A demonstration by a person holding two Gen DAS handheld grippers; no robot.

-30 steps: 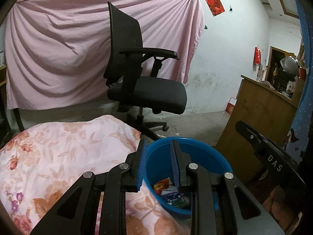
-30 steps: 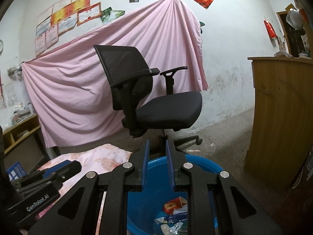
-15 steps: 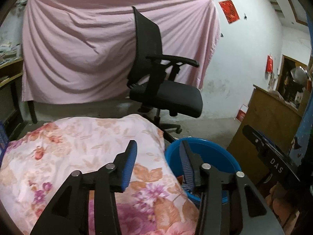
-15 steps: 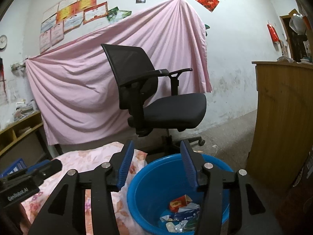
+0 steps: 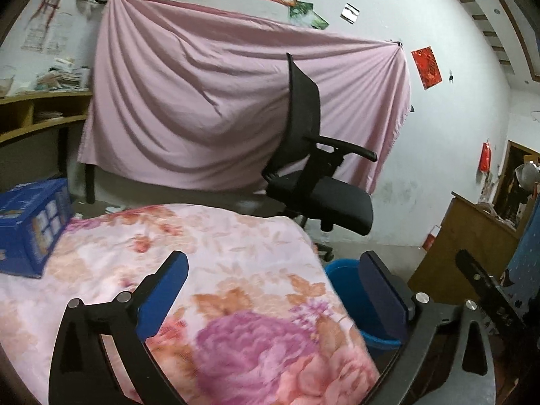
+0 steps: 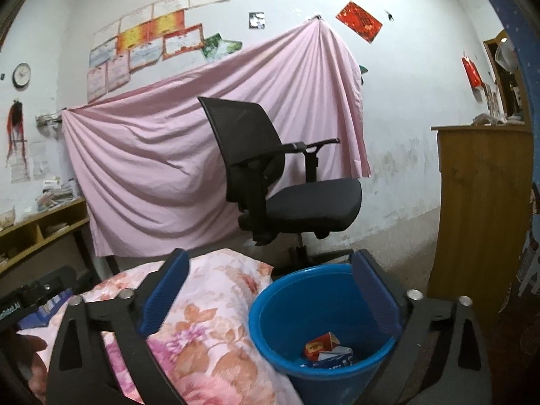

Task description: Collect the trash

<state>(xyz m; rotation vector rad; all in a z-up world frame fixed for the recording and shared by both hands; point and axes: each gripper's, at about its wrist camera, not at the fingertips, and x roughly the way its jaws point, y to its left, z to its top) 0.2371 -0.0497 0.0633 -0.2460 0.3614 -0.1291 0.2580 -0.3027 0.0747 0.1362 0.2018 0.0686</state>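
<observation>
Both my grippers, left [image 5: 273, 270] and right [image 6: 270, 270], are opening with nothing between the ribbed blue pads. Crumpled cartons [image 6: 325, 349] sit inside the round blue plastic bucket [image 6: 280, 314], beside the soft floral quilt [image 6: 202, 303].

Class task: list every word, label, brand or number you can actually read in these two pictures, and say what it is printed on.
None can be read in full.
White lettering on the black device at the right view's left edge: cut off, unreadable.
Blue box: print blurred.
Wall certificates: too small.
Red poster: illegible.
Cartons in the blue bucket: too small.
</observation>
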